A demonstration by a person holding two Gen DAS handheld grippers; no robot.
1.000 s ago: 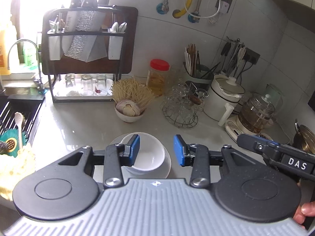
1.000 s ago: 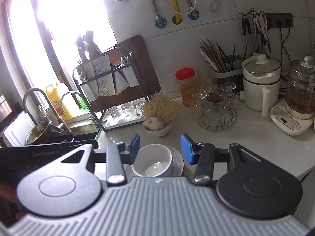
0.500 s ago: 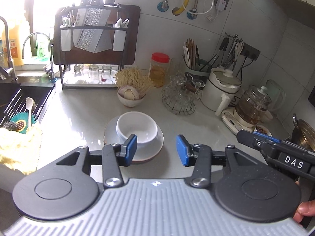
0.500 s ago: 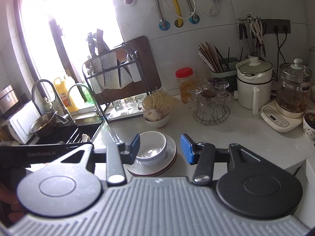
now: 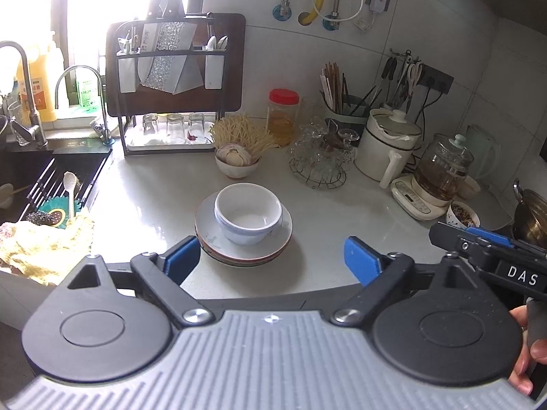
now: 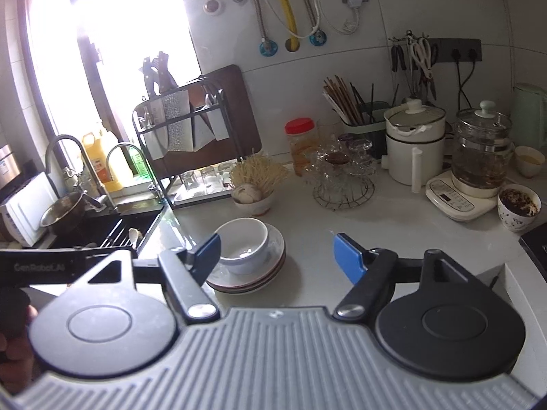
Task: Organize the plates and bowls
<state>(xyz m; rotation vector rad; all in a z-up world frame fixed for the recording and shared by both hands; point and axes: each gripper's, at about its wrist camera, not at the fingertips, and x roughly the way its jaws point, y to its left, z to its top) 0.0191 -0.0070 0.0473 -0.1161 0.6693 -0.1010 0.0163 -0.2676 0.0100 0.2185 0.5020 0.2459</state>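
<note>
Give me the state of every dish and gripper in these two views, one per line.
white bowl: upright, empty, sitting on the plate stack.
plate stack: stacked on the counter, bowl on top.
left gripper: jaws opening, nothing between them.
right gripper: jaws opening, holding nothing.
small bowl: upright, filled, by the noodles.

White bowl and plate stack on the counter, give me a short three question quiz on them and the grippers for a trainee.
1. True or false: the white bowl sits upright on the stack of plates.
2. Multiple choice: the left gripper holds A) the bowl, B) a plate, C) nothing.
3. What stands just behind the stack, toward the wall?

Key
1. True.
2. C; its jaws are opening, clear of the stack. The right gripper is also opening and empty.
3. A small bowl of garlic.
</note>
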